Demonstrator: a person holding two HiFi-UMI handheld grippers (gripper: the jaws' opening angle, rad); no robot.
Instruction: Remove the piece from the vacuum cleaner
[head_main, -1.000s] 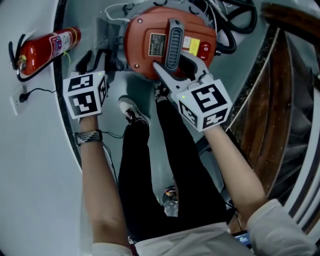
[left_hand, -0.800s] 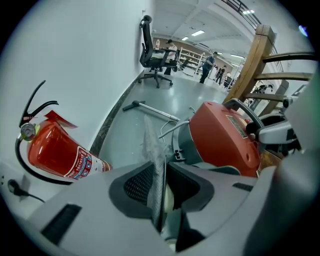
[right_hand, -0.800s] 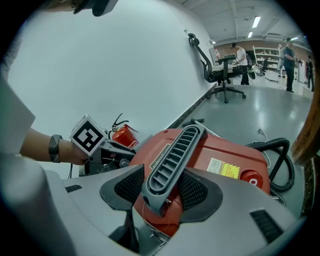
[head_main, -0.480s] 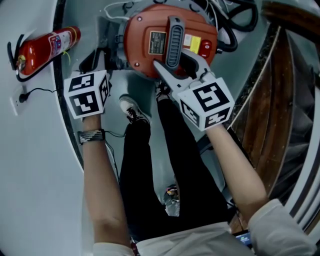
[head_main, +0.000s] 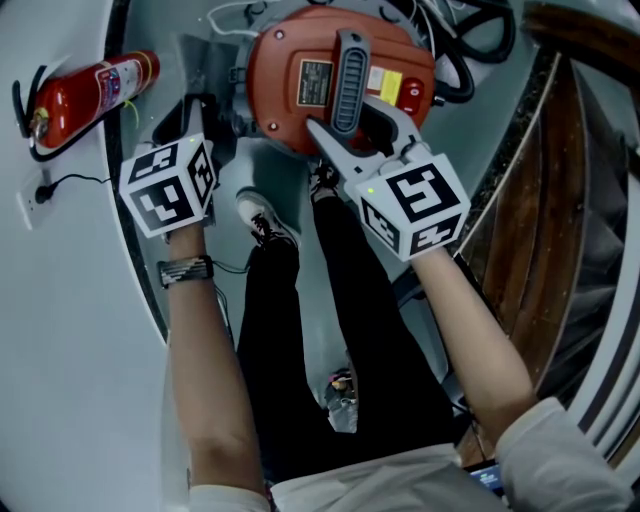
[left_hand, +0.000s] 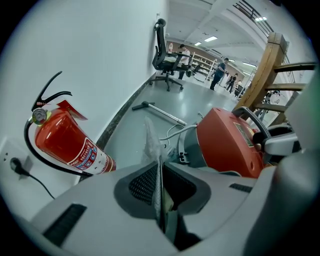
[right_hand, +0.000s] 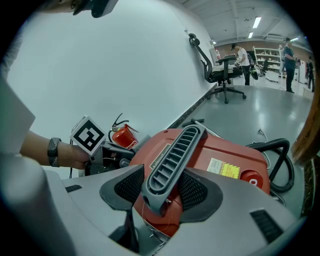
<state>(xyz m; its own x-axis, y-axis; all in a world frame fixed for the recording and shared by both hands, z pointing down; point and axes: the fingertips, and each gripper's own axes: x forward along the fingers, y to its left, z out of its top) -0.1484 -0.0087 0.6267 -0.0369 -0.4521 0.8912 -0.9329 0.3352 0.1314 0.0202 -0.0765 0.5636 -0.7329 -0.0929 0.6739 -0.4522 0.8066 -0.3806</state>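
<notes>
The left hand-held gripper (left_hand: 161, 200) has just been closing. Its jaws are pressed onto a thin, translucent, crinkled plastic piece (left_hand: 150, 142), which stands up from between them. In the head view this hand-held gripper sits just beside the left flank of the round red vacuum cleaner (head_main: 290, 70) on the floor (head_main: 235, 170). A red fire extinguisher (head_main: 85, 95) lies on its other side. The right hand-held gripper (right_hand: 162, 192) clamps the vacuum cleaner's grey ribbed carrying handle (right_hand: 172, 157), with one jaw against each side.
</notes>
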